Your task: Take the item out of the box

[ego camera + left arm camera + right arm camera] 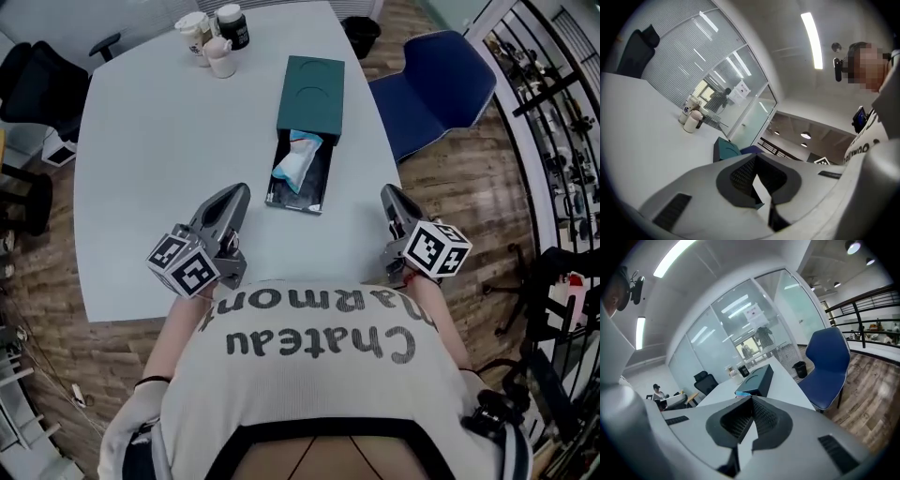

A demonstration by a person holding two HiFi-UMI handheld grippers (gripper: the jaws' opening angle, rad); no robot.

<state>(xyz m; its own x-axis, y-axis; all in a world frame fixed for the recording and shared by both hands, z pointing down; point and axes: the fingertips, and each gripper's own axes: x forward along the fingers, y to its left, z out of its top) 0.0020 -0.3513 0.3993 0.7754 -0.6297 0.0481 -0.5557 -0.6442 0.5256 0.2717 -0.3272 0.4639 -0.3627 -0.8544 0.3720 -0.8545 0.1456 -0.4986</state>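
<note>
A dark teal box (310, 97) lies on the white table (159, 169), its black drawer tray (298, 187) pulled out toward me. Inside the tray rests a light blue and white packet (296, 157). My left gripper (238, 194) hovers at the near table edge, left of the tray, jaws shut and empty. My right gripper (387, 193) is at the table's right edge, right of the tray, also shut on nothing. The left gripper view shows the box (724, 149) beyond the shut left gripper (757, 161). Past the shut right gripper (752, 401), the right gripper view catches the box (758, 377) and packet (743, 393).
Several jars and cups (214, 39) stand at the table's far end. A blue chair (439, 82) sits beyond the right edge, with a black bin (362, 34) behind it. Black office chairs (39, 86) are at the left, a metal railing (553, 103) at the right.
</note>
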